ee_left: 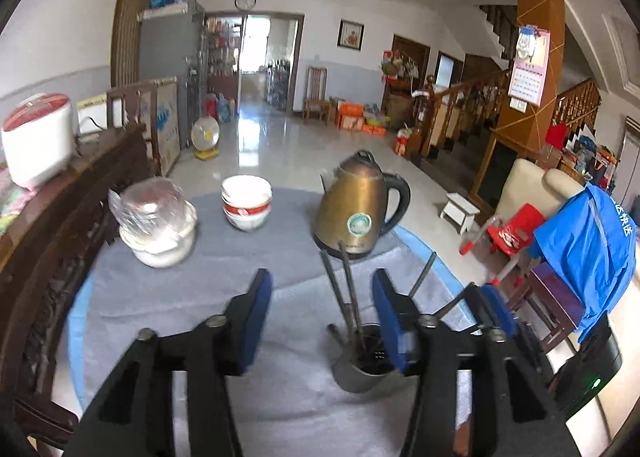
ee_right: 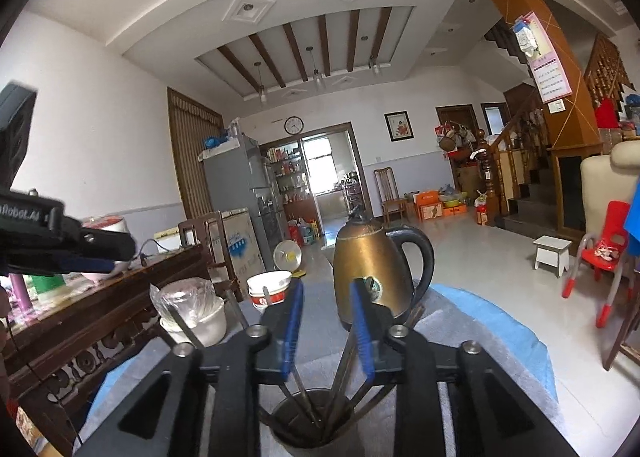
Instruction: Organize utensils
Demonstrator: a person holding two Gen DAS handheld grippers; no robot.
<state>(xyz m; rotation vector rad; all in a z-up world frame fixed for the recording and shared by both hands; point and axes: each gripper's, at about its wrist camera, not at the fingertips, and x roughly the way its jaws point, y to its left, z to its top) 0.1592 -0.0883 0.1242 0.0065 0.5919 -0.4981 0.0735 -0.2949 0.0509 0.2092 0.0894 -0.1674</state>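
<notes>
A: Where do the utensils stand?

B: In a dark metal holder (ee_left: 362, 361) on the grey cloth (ee_left: 224, 269) that covers the round table. Several long dark utensils (ee_left: 346, 289) lean out of it, fanned in different directions.

A: And the left gripper (ee_left: 322, 317)?

B: Its jaws stand apart with nothing between the blue pads (ee_left: 256, 309). In the left wrist view the holder sits just inside its right-hand finger, low in the picture, and two utensil handles rise through the gap without touching either pad.

A: The right gripper (ee_right: 328, 331)?

B: It hangs right above the holder (ee_right: 308, 423), whose rim shows at the bottom of its own view. The jaws are parted, narrower than the left's. Utensil handles (ee_right: 346, 367) come up from the cup past the blue pads; one crosses close to the right-hand pad, but I can't tell whether it touches. No pad presses on anything that I can see.

A: What else is on the table?

B: A brass-coloured kettle (ee_left: 358, 205) with a black handle beyond the holder, a stack of white bowls (ee_left: 247, 203) with a red band to its left, and further left a white bowl under clear plastic wrap (ee_left: 158, 221). All of them stand well apart from both grippers.
</notes>
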